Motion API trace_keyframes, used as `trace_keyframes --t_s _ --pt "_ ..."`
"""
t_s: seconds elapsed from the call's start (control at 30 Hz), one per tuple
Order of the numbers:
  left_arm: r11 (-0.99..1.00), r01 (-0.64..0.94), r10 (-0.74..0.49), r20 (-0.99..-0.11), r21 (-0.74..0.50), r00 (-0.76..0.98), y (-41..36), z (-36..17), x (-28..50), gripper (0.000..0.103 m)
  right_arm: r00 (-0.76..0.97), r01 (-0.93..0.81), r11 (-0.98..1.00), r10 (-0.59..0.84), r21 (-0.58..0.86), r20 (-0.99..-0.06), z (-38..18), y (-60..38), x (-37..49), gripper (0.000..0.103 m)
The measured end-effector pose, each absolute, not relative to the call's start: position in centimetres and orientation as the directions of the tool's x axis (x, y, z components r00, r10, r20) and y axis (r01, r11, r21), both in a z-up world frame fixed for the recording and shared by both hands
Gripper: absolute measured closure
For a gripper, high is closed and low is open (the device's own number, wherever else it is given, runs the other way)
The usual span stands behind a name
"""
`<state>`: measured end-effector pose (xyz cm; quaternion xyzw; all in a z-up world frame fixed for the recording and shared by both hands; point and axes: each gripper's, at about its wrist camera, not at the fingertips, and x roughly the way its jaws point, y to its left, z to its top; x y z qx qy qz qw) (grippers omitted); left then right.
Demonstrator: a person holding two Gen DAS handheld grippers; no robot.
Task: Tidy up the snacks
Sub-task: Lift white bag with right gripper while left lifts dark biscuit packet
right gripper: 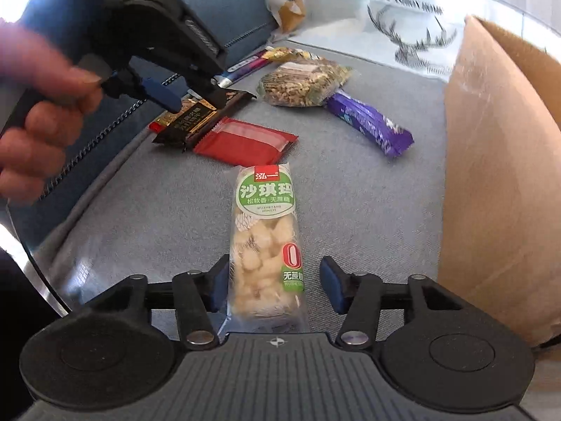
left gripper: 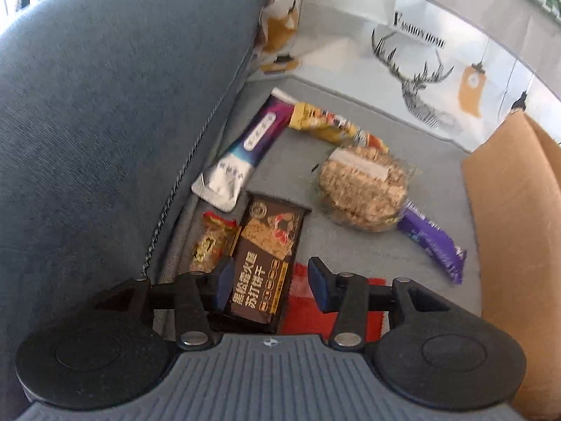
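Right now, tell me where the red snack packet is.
In the right wrist view the red snack packet lies flat on the grey sofa seat, left of centre, its left end tucked under the dark cracker packet, just beyond the green-labelled sachima bar.

left wrist: steep, close over dark packet [left gripper: 266,256], far-left by cushion [left gripper: 105,122] | right wrist: nearer, lower, facing far | shared: dark packet [right gripper: 200,114], box [right gripper: 498,175]

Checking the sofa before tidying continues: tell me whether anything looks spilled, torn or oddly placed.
Nothing looks spilled or torn. The snacks lie loose at mixed angles on the grey seat. The dark cracker packet overlaps the red packet and a small red-gold packet wedged against the blue cushion. None is visibly in the cardboard box.
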<state>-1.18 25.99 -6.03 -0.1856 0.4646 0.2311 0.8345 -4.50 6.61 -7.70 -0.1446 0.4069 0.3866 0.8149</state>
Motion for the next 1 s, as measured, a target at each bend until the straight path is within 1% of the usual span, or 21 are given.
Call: trace_keyframes --t_s 0.03,0.1,0.17,0.23,0.33,0.37,0.43,0.47,0.57,0.6,0.63,0.7,1.0 --pt "0.826 -0.556 0.213 -0.867 -0.086 0.451 26.0 -6.3 -1.0 0.051 0.37 -0.761 0.644 0.526 0.075 -0.765 -7.4 6.7 -4.6 0.062" --pt "0.837 -0.545 0.236 -0.866 -0.05 0.441 25.7 -6.5 -0.7 0.045 0.365 -0.774 0.627 0.559 0.091 -0.745 -7.1 6.6 -4.6 0.063" --pt "0.845 -0.535 0.258 -0.869 -0.01 0.423 25.3 -6.8 -0.3 0.042 0.363 -0.774 0.627 0.556 0.091 -0.748 -7.2 6.6 -4.5 0.063" --pt "0.846 -0.533 0.279 -0.872 0.026 0.401 25.0 -7.2 0.1 0.041 0.36 -0.773 0.627 0.559 0.097 -0.747 -7.2 6.7 -4.4 0.063" --pt "0.84 -0.543 0.273 -0.878 0.018 0.394 25.1 -7.5 0.2 0.042 0.358 -0.77 0.629 0.568 0.11 -0.741 -7.1 6.6 -4.2 0.062" --pt "0.84 -0.543 0.271 -0.879 0.016 0.393 25.2 -7.6 0.2 0.042 0.357 -0.77 0.628 0.571 0.114 -0.74 -7.1 6.5 -4.2 0.062" --pt "0.843 -0.538 0.27 -0.878 0.018 0.395 25.1 -7.5 0.2 0.054 0.356 -0.77 0.628 0.57 0.113 -0.741 -7.3 6.6 -4.3 0.058" --pt "0.847 -0.532 0.269 -0.878 0.02 0.396 25.1 -7.5 0.2 0.059 0.353 -0.772 0.626 0.568 0.112 -0.744 -7.4 6.6 -4.3 0.057" --pt "0.852 -0.523 0.266 -0.874 0.016 0.406 24.8 -7.2 -0.1 0.059 0.351 -0.781 0.617 0.559 0.095 -0.751 -7.6 6.9 -4.7 0.057" --pt "0.853 -0.521 0.262 -0.872 0.009 0.414 24.7 -7.0 -0.3 0.06 0.355 -0.785 0.614 0.559 0.087 -0.749 -7.6 6.9 -4.8 0.058" --pt "0.853 -0.521 0.257 -0.868 -0.002 0.424 24.7 -6.7 -0.5 0.06 0.356 -0.788 0.611 0.561 0.083 -0.747 -7.6 7.0 -4.9 0.062" --pt "0.85 -0.526 0.255 -0.86 -0.019 0.443 24.5 -6.2 -0.9 0.06 0.358 -0.786 0.612 0.563 0.085 -0.745 -7.6 6.9 -4.9 0.064" --pt "0.843 -0.523 0.231 -0.793 -0.127 0.563 23.2 -3.3 -2.6 0.061 0.426 -0.704 0.705 0.52 0.091 -0.74 -6.8 5.2 -4.0 0.065"
